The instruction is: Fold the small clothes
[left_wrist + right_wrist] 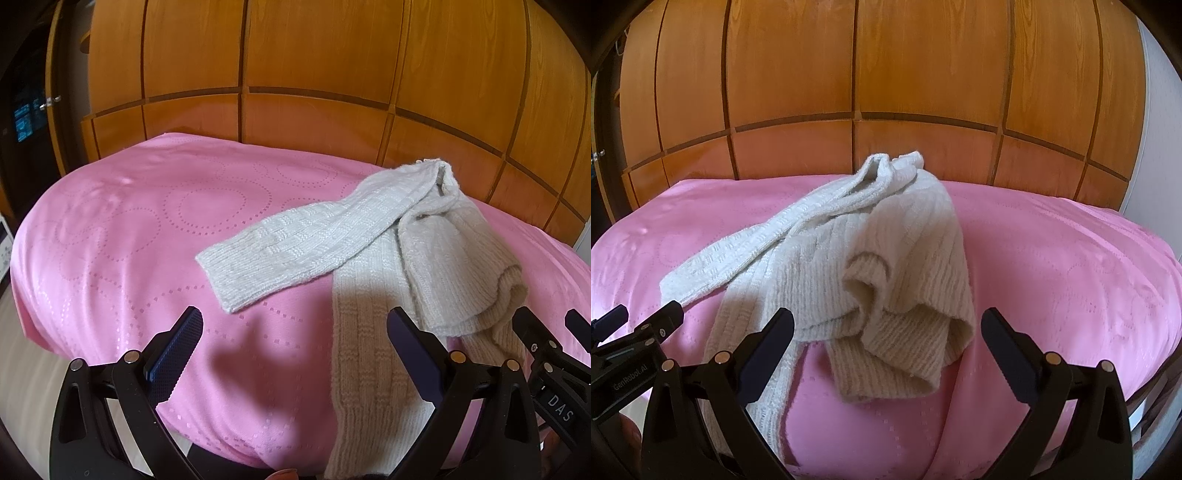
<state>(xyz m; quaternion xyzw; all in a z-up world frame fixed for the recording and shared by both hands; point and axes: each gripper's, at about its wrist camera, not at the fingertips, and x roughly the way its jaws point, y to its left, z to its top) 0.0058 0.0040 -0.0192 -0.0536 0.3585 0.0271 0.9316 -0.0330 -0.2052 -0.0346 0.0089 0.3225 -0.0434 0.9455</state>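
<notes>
A small cream knitted sweater (436, 243) lies crumpled on the pink bedspread (129, 229). One sleeve (295, 240) stretches out to the left; another hangs over the near edge of the bed. My left gripper (295, 321) hovers open just before the bed's near edge, left of the garment's bulk, holding nothing. In the right wrist view the sweater (886, 251) sits bunched in the middle of the bedspread (1071, 266). My right gripper (886, 321) stands open right in front of the folded lower hem, apart from it. The left gripper (646, 321) shows at that view's left edge.
A wooden panelled wardrobe (314, 74) rises behind the bed. At far left a dark doorway (26, 110) opens. The bed's near edge drops to a light floor (22, 369). A white wall (1156, 129) stands at the right.
</notes>
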